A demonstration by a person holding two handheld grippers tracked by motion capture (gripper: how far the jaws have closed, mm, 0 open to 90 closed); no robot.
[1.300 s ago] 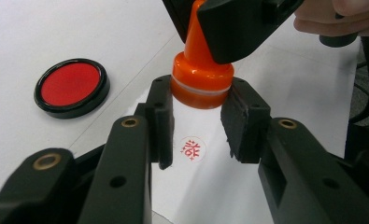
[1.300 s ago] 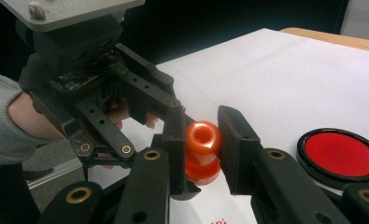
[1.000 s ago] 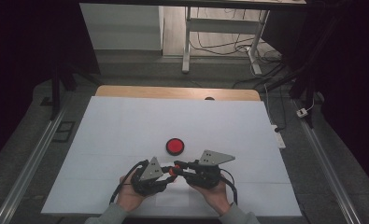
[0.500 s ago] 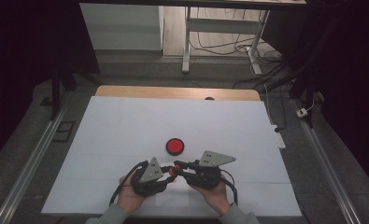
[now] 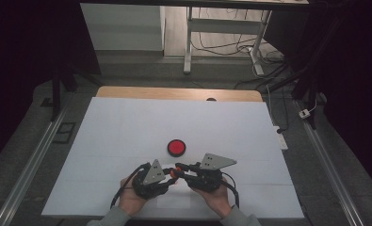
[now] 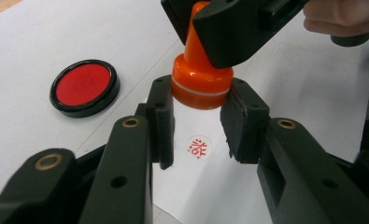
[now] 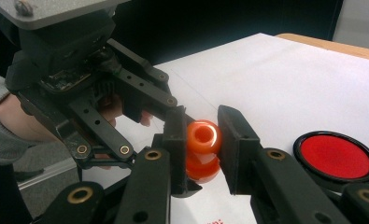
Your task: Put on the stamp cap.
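A round black ink pad (image 5: 176,147) lies open on the white paper (image 5: 127,127), its well filled with red ink — just beyond the grippers. The orange stamp (image 6: 202,79) is lifted off the sheet: the left gripper (image 6: 198,119) clamps its wide base, the right gripper (image 7: 202,149) grasps its handle. The left gripper view reveals a small red printed mark (image 6: 198,148) under the stamp — its characters too small to read.
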